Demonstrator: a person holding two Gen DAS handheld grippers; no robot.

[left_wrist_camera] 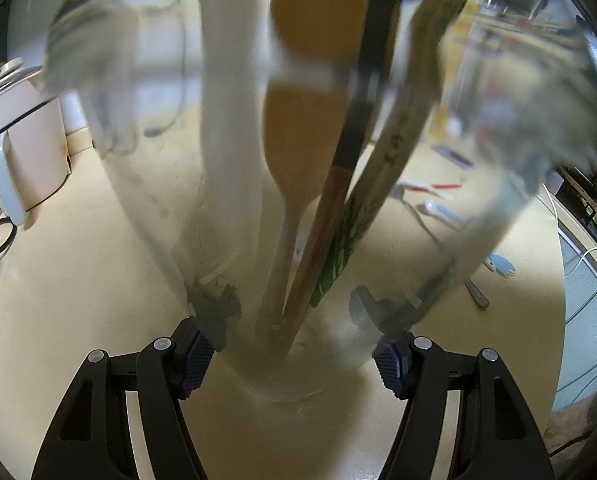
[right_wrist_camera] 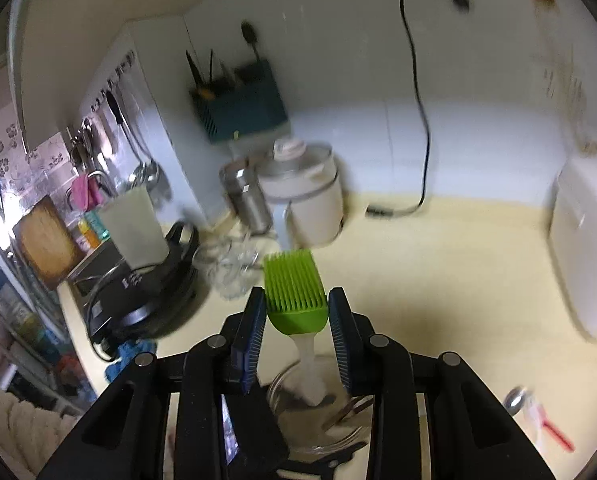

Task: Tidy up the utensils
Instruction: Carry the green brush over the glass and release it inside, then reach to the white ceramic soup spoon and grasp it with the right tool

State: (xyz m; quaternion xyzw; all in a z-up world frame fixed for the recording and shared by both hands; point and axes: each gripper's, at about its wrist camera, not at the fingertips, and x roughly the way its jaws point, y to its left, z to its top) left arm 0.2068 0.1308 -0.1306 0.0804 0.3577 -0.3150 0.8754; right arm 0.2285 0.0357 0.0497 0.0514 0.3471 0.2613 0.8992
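Clear glass jar (left_wrist_camera: 298,320) clamped by left tool (left_wrist_camera: 294,356), holding wooden spoon (left_wrist_camera: 298,128), green silicone brush (right_wrist_camera: 294,292) | right tool (right_wrist_camera: 296,320) parted, brush free | loose cutlery (left_wrist_camera: 438,210) remains on cream desk (left_wrist_camera: 98,280).

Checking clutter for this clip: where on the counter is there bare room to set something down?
Bare counter runs between the white cooker and the white box. Crowded: the left end around the black appliance, and the near right where a spoon and a fork lie.
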